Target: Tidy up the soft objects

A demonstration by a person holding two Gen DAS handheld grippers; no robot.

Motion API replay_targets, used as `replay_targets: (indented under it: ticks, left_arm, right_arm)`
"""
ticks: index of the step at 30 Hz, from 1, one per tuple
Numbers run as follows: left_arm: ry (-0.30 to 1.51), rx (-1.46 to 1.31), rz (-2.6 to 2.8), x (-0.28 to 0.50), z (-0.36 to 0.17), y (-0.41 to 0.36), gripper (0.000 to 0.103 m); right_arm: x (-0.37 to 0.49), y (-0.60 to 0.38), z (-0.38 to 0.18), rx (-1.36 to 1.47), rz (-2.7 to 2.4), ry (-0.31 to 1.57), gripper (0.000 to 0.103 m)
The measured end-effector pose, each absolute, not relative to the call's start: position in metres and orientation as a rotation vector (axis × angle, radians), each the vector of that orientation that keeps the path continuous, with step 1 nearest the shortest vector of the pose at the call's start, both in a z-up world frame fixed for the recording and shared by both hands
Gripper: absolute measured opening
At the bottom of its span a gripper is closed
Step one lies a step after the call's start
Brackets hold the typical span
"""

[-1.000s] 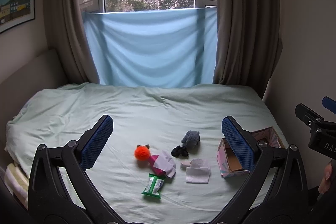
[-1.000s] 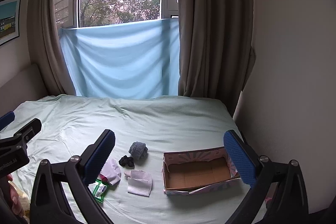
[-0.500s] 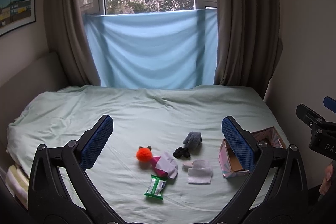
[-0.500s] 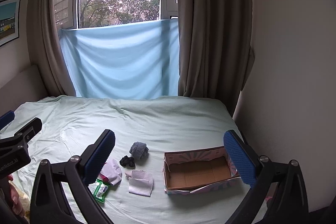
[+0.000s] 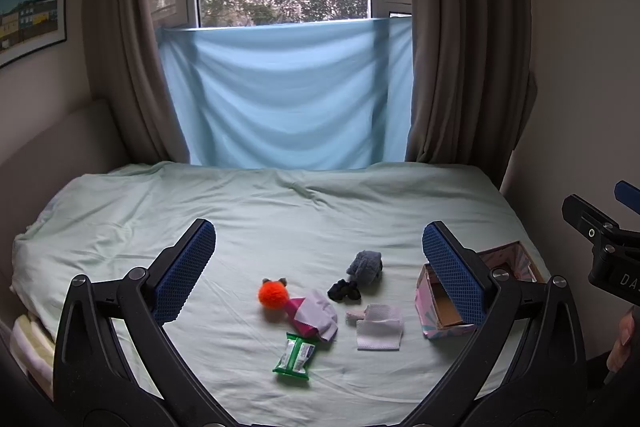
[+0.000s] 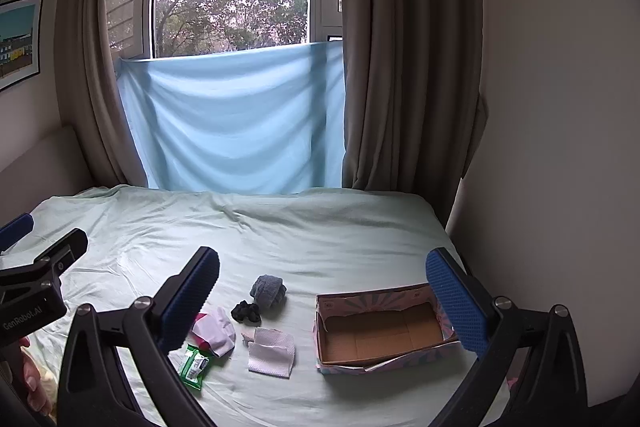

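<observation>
Several soft things lie on the pale green bed [image 5: 280, 219]: an orange pom-pom [image 5: 273, 294], a pink and white cloth [image 5: 316, 315], a green wipes pack [image 5: 295, 355], a black scrunchie [image 5: 344, 290], a grey rolled sock [image 5: 365, 263] and a white folded cloth [image 5: 379, 326]. An open pink cardboard box [image 6: 384, 331] stands to their right. My left gripper [image 5: 318, 267] is open and empty, held above and short of the pile. My right gripper [image 6: 322, 295] is open and empty, near the box [image 5: 440, 311].
A wall [image 6: 560, 147] runs close along the bed's right side. Brown curtains [image 5: 460, 47] and a blue sheet [image 5: 280, 99] hang at the window behind the bed. Folded linens [image 5: 28, 343] sit at the bed's left edge.
Both views have shifted slightly; the objects sit a little higher and further right in the left wrist view. Both grippers stay open and nothing on the bed has moved.
</observation>
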State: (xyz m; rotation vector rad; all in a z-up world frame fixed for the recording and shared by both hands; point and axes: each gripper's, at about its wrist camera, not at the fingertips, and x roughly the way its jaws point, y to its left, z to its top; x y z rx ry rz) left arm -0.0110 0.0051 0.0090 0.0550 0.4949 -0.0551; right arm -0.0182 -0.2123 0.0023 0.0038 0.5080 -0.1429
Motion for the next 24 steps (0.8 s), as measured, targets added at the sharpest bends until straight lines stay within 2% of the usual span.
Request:
replay_targets:
  ticks: [24]
  left_arm:
    - [0.496, 0.061, -0.065, -0.0136, 0.0071, 0.0060, 0.103]
  right_arm:
    - [-0.0198, -0.2070, 0.0015, 0.006, -0.137, 0.498, 0.103]
